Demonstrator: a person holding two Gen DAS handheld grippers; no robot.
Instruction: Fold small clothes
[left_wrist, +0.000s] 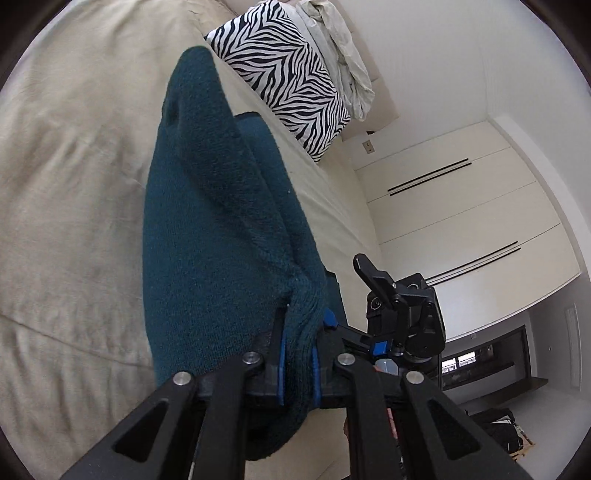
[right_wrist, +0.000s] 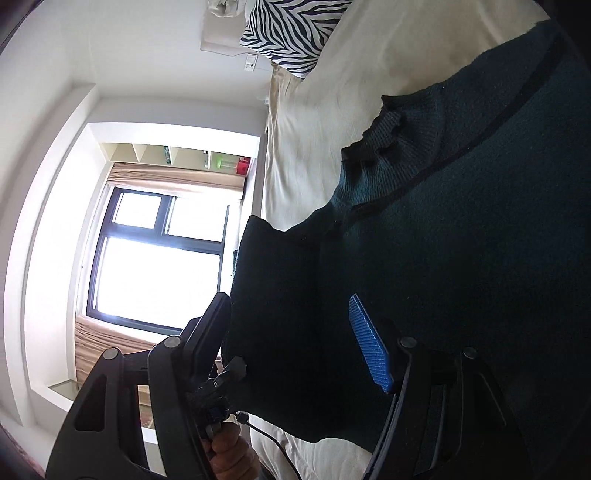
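1. Clamped between the blue pads of the left gripper (left_wrist: 298, 354) is a bunched, ribbed edge of a teal knit garment (left_wrist: 207, 240); the jaws are drawn almost fully together on that fold.
2. From the pinched edge the garment is seen stretching away from the left wrist camera, raised off the beige bed sheet (left_wrist: 66, 184), with a long crease running along its length.
3. In the same view, beyond the left jaws and just to their right, the other black gripper device is seen against the white wardrobe doors (left_wrist: 461, 206).
4. A zebra-striped pillow (left_wrist: 284, 74) is laid at the head of the bed, with crumpled pale bedding (left_wrist: 340, 48) just beside it.
5. The right gripper (right_wrist: 291, 332) is held with its jaws standing well apart.
6. One blue ribbed pad (right_wrist: 369, 343) is shown lying against the dark surface of the garment (right_wrist: 461, 240); the opposite finger (right_wrist: 210, 328) is seen at the cloth's outer edge, in front of the bright window (right_wrist: 155, 258).
7. Cloth is spread across the gap between the right jaws, but whether it is pressed by both pads cannot be told.
8. In the right wrist view the garment is draped over the bed sheet (right_wrist: 314, 129), its ribbed band crumpled near the middle of the picture.
9. A hand (right_wrist: 229, 454) is glimpsed at the lower edge, wrapped round a black handle.
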